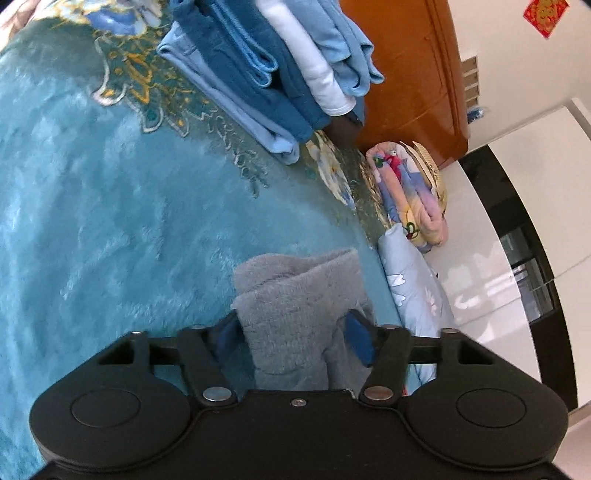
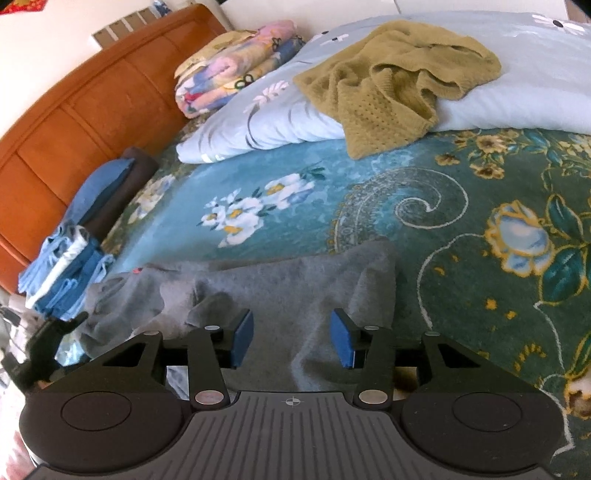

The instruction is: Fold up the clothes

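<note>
Across both views, a bed under a plush teal blanket (image 2: 295, 192) patterned with white flowers, gold scrolls and blue blossoms. At upper left of the right wrist view, an orange-brown wooden headboard (image 2: 74, 122); behind it a pale wall with a red and gold paper decoration (image 1: 546, 14), its characters too blurred to read. At right of the left wrist view, a glossy white and black cabinet (image 1: 517, 221). No brand or label legible anywhere.

Against the headboard, a stack of folded blue and white clothes (image 1: 266, 70), seen at top of the left wrist view and at lower left of the right wrist view. Further along, a folded multicoloured quilt (image 2: 229, 77) and a pale blue flowered duvet (image 2: 280, 114), with a crumpled olive knitted top (image 2: 399, 81) lying on the duvet and spilling onto the blanket.

At bottom centre of the right wrist view, a grey fleece garment (image 2: 280, 291) spread on the blanket. Left gripper (image 1: 295, 332) clenched on a bunched fold of that garment. Right gripper (image 2: 293, 338) released, blue pads (image 2: 341, 341) well apart above the grey cloth.
</note>
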